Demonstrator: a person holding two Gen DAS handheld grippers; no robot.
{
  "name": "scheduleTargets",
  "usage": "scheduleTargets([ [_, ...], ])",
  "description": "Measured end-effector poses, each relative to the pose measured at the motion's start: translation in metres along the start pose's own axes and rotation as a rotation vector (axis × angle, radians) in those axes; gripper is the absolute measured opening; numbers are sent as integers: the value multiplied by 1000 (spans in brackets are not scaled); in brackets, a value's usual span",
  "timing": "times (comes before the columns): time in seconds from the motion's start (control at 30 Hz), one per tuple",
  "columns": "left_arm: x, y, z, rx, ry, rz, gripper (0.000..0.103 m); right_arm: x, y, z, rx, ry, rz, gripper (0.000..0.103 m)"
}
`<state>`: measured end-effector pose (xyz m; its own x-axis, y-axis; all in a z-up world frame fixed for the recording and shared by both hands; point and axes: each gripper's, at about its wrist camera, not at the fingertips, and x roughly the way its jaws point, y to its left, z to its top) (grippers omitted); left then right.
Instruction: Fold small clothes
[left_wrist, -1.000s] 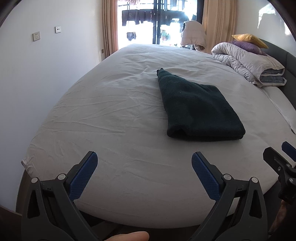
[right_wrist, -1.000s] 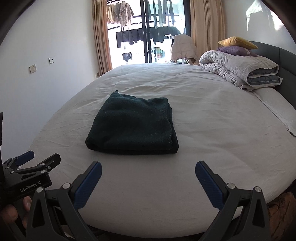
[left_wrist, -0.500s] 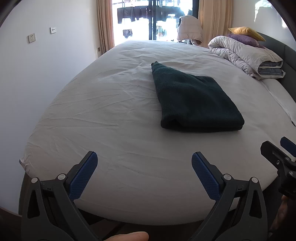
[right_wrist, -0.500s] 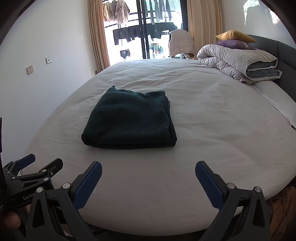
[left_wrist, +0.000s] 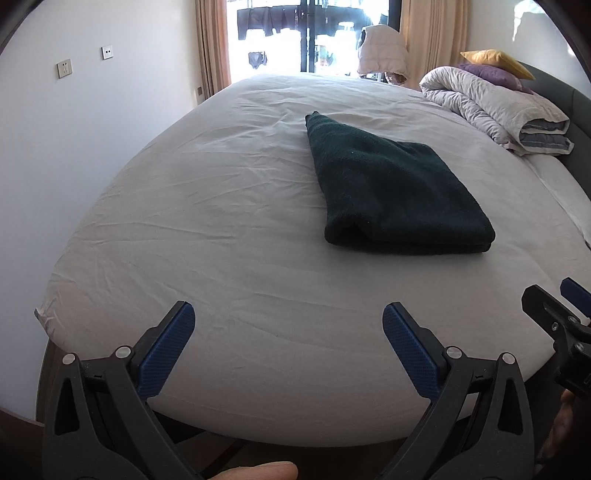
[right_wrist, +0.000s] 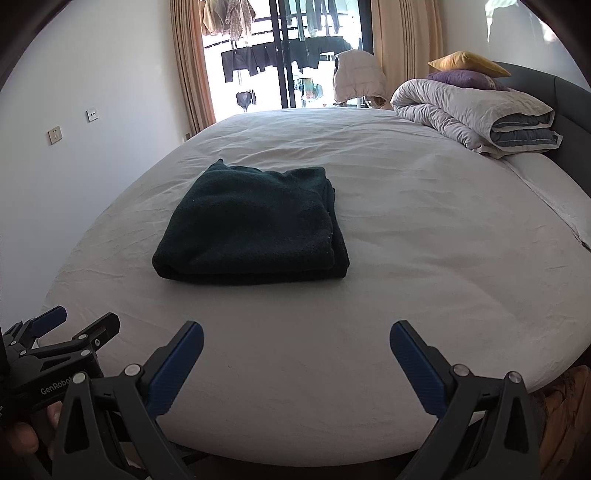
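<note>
A dark green garment (left_wrist: 391, 192) lies folded into a thick rectangle on the white bed sheet (left_wrist: 221, 229); it also shows in the right wrist view (right_wrist: 255, 229). My left gripper (left_wrist: 288, 325) is open and empty, held above the bed's near edge, well short of the garment. My right gripper (right_wrist: 295, 343) is open and empty too, near the same edge. Each gripper shows at the side of the other's view: the right one (left_wrist: 557, 314) and the left one (right_wrist: 59, 328).
A rolled grey duvet (right_wrist: 476, 114) with a purple pillow (right_wrist: 465, 79) and a yellow pillow (right_wrist: 465, 61) lies at the far right by the dark headboard (right_wrist: 546, 88). A white wall (left_wrist: 92, 122) runs along the left. A window with curtains and hanging laundry (right_wrist: 280, 55) is behind.
Both grippers stay open and empty near the bed's edge. The views tilt and shift slightly; the folded garment has not moved.
</note>
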<state>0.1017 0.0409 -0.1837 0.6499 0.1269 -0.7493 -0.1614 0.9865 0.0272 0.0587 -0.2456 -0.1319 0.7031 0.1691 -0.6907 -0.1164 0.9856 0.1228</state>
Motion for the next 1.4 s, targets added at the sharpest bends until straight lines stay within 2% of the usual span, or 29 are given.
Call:
scheduleTargets([
  [1.4, 8, -2, -4, -5, 23, 10, 103, 8, -3, -3, -1, 30, 7, 103],
])
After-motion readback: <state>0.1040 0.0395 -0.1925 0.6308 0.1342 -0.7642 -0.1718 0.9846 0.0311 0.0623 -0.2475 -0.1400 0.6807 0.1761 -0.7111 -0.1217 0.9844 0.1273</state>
